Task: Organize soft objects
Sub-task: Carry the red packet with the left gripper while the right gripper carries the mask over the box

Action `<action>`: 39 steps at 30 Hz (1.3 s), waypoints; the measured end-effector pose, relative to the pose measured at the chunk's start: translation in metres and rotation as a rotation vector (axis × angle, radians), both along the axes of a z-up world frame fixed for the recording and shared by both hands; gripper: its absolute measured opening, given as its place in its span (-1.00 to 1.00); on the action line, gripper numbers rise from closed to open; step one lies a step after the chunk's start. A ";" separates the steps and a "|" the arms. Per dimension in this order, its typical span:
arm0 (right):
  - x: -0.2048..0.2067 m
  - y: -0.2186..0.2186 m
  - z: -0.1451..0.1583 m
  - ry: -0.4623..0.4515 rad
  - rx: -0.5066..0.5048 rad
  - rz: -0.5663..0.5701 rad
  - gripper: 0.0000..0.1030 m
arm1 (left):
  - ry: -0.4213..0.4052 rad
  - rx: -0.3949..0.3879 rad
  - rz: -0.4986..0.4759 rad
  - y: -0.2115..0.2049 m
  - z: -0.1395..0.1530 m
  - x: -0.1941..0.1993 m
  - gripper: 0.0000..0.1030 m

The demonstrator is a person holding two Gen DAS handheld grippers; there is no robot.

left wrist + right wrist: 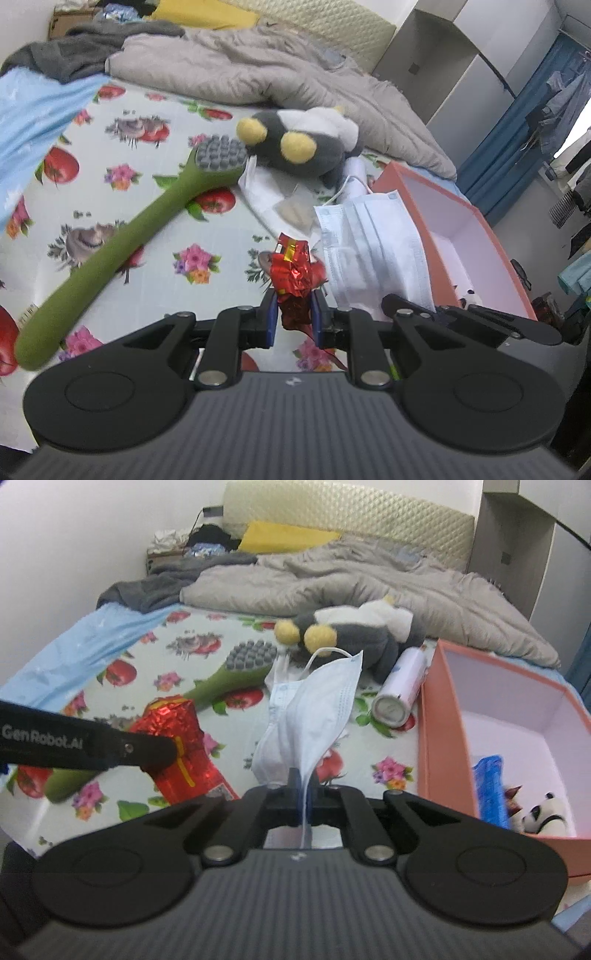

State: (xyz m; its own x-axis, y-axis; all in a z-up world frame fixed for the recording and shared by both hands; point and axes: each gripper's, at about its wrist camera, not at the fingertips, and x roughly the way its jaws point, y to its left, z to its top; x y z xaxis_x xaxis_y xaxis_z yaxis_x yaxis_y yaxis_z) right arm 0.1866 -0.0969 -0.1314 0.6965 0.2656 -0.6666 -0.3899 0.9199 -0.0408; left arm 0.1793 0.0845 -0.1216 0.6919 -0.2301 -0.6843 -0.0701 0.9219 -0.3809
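Observation:
My left gripper [292, 314] is shut on a red foil-wrapped object [295, 273] and holds it above the flowered sheet; it also shows in the right wrist view [177, 738]. My right gripper [301, 792] is shut on a light blue face mask [310, 709], lifted off the bed; the mask also shows in the left wrist view [373, 240]. A grey plush toy [299, 142] with yellow feet lies farther back, also in the right wrist view [354, 631]. The pink box [436, 716] stands on the right.
A green massage brush [122, 240] lies on the left of the sheet. A white can [399, 690] lies beside the pink box, which holds a blue item [491, 790] and a small panda toy [543, 812]. A grey quilt [369, 579] covers the far bed.

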 end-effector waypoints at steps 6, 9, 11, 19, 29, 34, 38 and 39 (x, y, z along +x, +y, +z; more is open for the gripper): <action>-0.010 -0.010 0.033 -0.046 0.022 -0.007 -0.89 | -0.048 0.029 -0.005 -0.009 0.038 -0.008 -0.58; -0.014 -0.014 0.051 -0.073 0.043 -0.014 -0.89 | -0.075 0.046 -0.008 -0.015 0.057 -0.009 -0.58; -0.016 -0.014 0.062 -0.095 0.051 -0.014 -0.89 | -0.098 0.066 -0.012 -0.021 0.071 -0.009 -0.58; -0.022 -0.033 0.108 -0.181 0.081 -0.035 -0.89 | -0.184 0.097 -0.036 -0.048 0.128 -0.003 -0.58; -0.014 -0.079 0.154 -0.269 0.131 -0.111 -0.89 | -0.269 0.118 -0.067 -0.086 0.184 0.022 -0.58; -0.001 -0.103 0.161 -0.288 0.137 -0.132 -0.89 | -0.268 0.124 -0.129 -0.123 0.188 0.052 -0.58; 0.013 -0.129 0.163 -0.288 0.129 -0.175 -0.89 | -0.240 0.119 -0.192 -0.159 0.177 0.078 -0.58; 0.016 -0.134 0.163 -0.285 0.127 -0.188 -0.89 | -0.229 0.122 -0.208 -0.168 0.172 0.085 -0.58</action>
State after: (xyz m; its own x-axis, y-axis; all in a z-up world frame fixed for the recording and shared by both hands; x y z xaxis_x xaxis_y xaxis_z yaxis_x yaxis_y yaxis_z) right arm 0.2022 -0.2309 0.0312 0.8939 0.1834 -0.4089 -0.2029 0.9792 -0.0044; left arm 0.2639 -0.0833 0.0503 0.7778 -0.3084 -0.5477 0.1991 0.9474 -0.2507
